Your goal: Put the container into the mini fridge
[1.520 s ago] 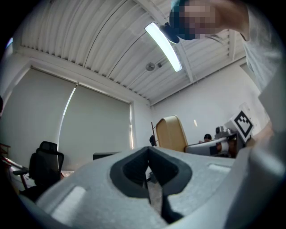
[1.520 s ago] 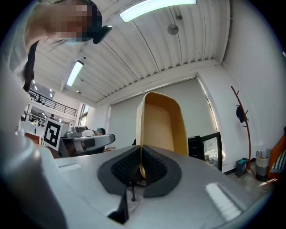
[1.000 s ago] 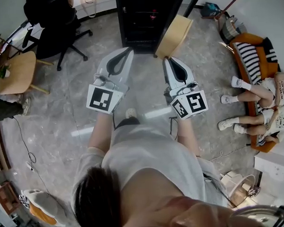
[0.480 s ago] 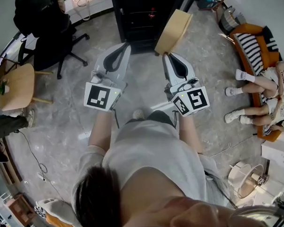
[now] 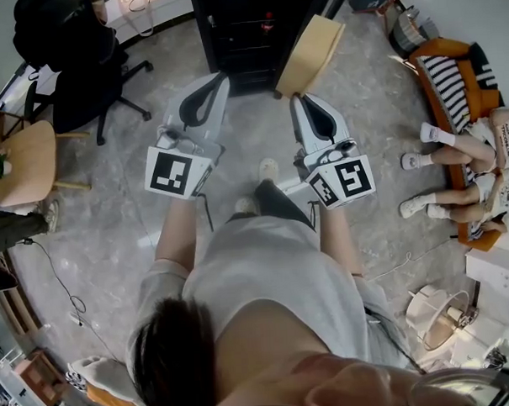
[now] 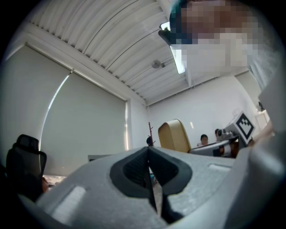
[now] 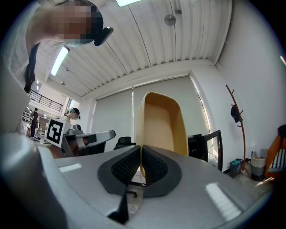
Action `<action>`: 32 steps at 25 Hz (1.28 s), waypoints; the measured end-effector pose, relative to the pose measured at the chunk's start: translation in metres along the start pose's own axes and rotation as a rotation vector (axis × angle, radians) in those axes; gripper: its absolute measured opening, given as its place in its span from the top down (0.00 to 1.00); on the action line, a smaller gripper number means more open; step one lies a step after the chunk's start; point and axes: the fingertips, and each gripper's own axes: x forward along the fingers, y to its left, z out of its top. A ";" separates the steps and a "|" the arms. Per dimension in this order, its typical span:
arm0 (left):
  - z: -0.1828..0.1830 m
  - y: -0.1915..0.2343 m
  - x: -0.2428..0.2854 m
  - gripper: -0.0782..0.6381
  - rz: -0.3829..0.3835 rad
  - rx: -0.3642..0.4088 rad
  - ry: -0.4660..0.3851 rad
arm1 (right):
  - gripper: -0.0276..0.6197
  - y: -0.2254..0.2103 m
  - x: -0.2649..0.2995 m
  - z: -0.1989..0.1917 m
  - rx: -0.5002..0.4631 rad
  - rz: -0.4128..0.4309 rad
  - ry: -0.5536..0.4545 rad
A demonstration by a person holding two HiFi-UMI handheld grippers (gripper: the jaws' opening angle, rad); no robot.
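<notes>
A grey stone floor [image 5: 112,212] fills the head view. At the far centre stands the black fridge [image 5: 235,39]. An orange sofa [image 5: 455,67] lies along the right edge, and two people [image 5: 476,176] sit on it with their legs stretched toward the middle. A black office chair [image 5: 71,54] stands at the far left, with a round wooden table [image 5: 21,162] nearer on the left.

The container [image 5: 311,52] is a tan open box held tilted in the air. It is just near of the fridge's right part and outside the fridge. From the right gripper view its hollow side [image 7: 163,125] faces the camera and rises straight up from the jaws. From the left gripper view it shows to the right [image 6: 174,136].

The right gripper [image 5: 296,98] points toward the fridge. Its ribbed pads are pressed onto the container's thin side wall at the lower edge [image 7: 140,150], so it carries the box. The left gripper [image 5: 224,76] is held level with it to the left, apart from the box. Its jaws are closed together with nothing between them [image 6: 149,152].
</notes>
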 end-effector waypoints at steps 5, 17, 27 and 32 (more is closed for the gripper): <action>-0.006 0.016 0.030 0.89 0.016 0.008 0.000 | 0.95 -0.029 0.024 0.001 -0.002 0.016 0.001; -0.025 0.069 0.107 0.89 0.097 0.020 -0.003 | 0.95 -0.104 0.102 -0.004 -0.014 0.104 0.037; -0.049 0.101 0.155 0.89 0.182 0.036 0.027 | 0.95 -0.154 0.161 -0.031 -0.053 0.235 0.124; -0.057 0.108 0.165 0.89 0.219 0.033 0.031 | 0.95 -0.170 0.180 -0.055 -0.073 0.287 0.189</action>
